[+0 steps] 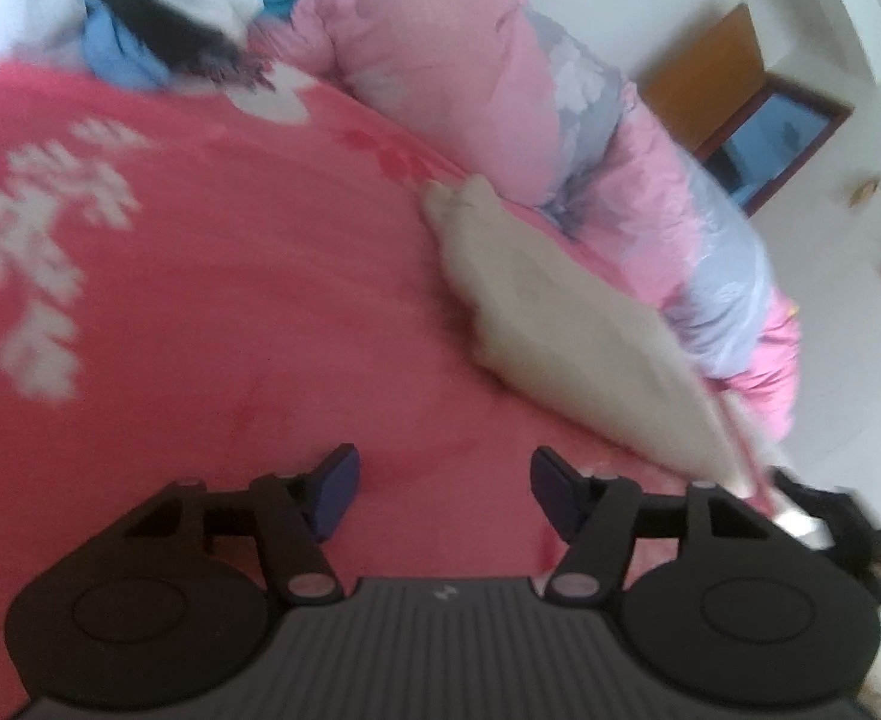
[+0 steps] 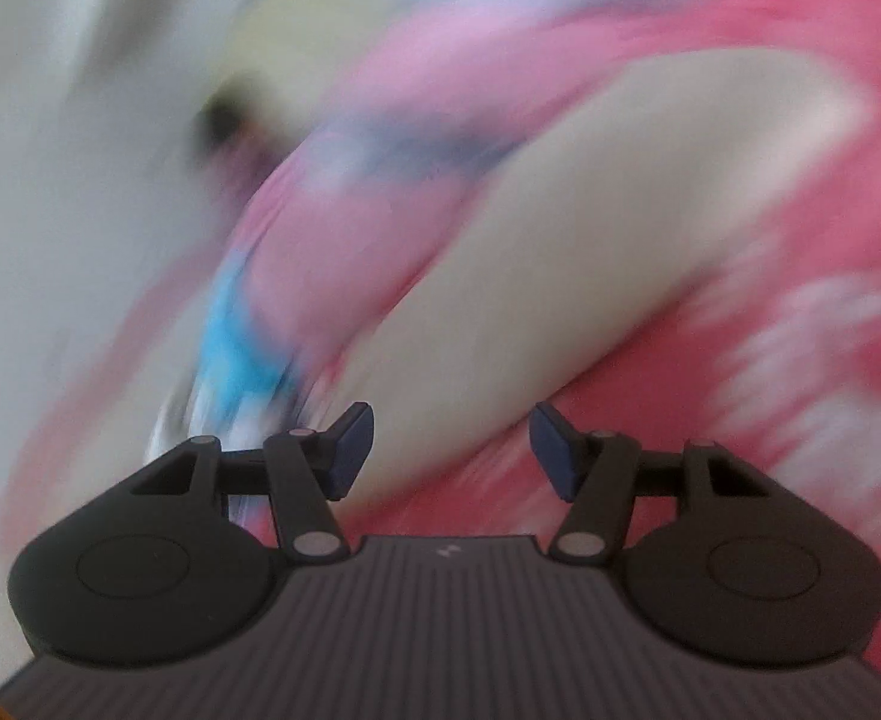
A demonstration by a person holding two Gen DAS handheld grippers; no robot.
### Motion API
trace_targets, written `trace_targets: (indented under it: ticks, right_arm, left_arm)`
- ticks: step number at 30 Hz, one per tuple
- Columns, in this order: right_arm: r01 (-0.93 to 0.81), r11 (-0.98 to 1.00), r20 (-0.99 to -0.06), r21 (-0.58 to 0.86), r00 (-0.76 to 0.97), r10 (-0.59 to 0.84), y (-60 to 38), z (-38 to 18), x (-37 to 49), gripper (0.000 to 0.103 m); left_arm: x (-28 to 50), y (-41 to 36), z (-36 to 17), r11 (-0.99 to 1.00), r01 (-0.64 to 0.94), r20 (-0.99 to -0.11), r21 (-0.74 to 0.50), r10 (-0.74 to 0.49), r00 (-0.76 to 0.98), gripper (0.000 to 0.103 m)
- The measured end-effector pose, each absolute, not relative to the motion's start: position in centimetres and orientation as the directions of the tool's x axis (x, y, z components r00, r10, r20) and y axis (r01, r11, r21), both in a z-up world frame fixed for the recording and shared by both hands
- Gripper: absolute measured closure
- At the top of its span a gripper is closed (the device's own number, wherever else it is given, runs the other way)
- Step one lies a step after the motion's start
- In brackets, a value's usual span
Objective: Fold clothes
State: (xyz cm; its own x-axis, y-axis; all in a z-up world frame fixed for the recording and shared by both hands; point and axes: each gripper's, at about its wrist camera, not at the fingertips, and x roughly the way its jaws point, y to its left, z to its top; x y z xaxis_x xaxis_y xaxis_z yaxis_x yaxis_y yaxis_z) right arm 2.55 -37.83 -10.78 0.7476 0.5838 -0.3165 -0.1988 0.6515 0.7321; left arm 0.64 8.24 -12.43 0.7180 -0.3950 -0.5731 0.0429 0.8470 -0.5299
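A folded beige garment [image 1: 560, 324] lies on the red flowered bedspread [image 1: 200, 276], right of middle in the left wrist view, beside a pink quilt [image 1: 440, 78]. My left gripper [image 1: 443, 489] hovers over bare bedspread in front of the garment, jaws apart with nothing between them. The right wrist view is heavily blurred. There the same beige garment [image 2: 590, 228] stretches from the middle to the upper right. My right gripper [image 2: 451, 450] stands open just before the garment's near end, and nothing is pinched between its blue pads.
A heap of white, blue and black clothes [image 1: 116, 18] lies at the far left of the bed. The rolled pink and grey quilt runs along the bed's far side. A wooden door frame [image 1: 758, 120] shows in the white wall behind it.
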Motion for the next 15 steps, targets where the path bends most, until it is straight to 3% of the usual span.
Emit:
trace_targets:
  ticks: [3, 7, 9, 12, 13, 15]
  right_arm:
    - [-0.415, 0.713, -0.410, 0.564, 0.609, 0.679, -29.7, -9.4, 1.1, 0.047]
    - [-0.609, 0.745, -0.510, 0.272, 0.565, 0.648, -19.6, -8.9, 0.3, 0.053]
    - [-0.632, 0.748, -0.548, 0.201, 0.561, 0.621, -16.8, -9.8, 0.6, 0.056]
    - [-0.630, 0.772, -0.681, 0.089, 0.527, 0.509, -14.8, -12.7, 1.1, 0.073]
    - [-0.642, 0.763, -0.654, 0.076, 0.546, 0.524, -15.5, -13.0, -0.3, 0.073]
    - [-0.641, 0.765, -0.684, 0.062, 0.531, 0.500, -16.9, -12.7, -2.7, 0.073]
  left_arm:
    - [0.2, 8.1, -12.0, 0.884, 0.024, -0.596, -0.467, -0.335, 0.729, 0.039]
    - [-0.6, 7.6, -12.0, 0.907, 0.022, -0.607, -0.420, -0.299, 0.736, 0.040]
    - [-1.1, 7.9, -12.1, 0.909, 0.030, -0.601, -0.417, -0.301, 0.740, 0.040]
    - [-1.5, 9.1, -12.5, 0.884, 0.045, -0.579, -0.466, -0.343, 0.739, 0.040]
    - [-1.6, 9.5, -12.6, 0.873, 0.050, -0.571, -0.486, -0.360, 0.738, 0.040]
    - [-1.6, 10.2, -12.8, 0.861, 0.067, -0.560, -0.505, -0.385, 0.733, 0.040]
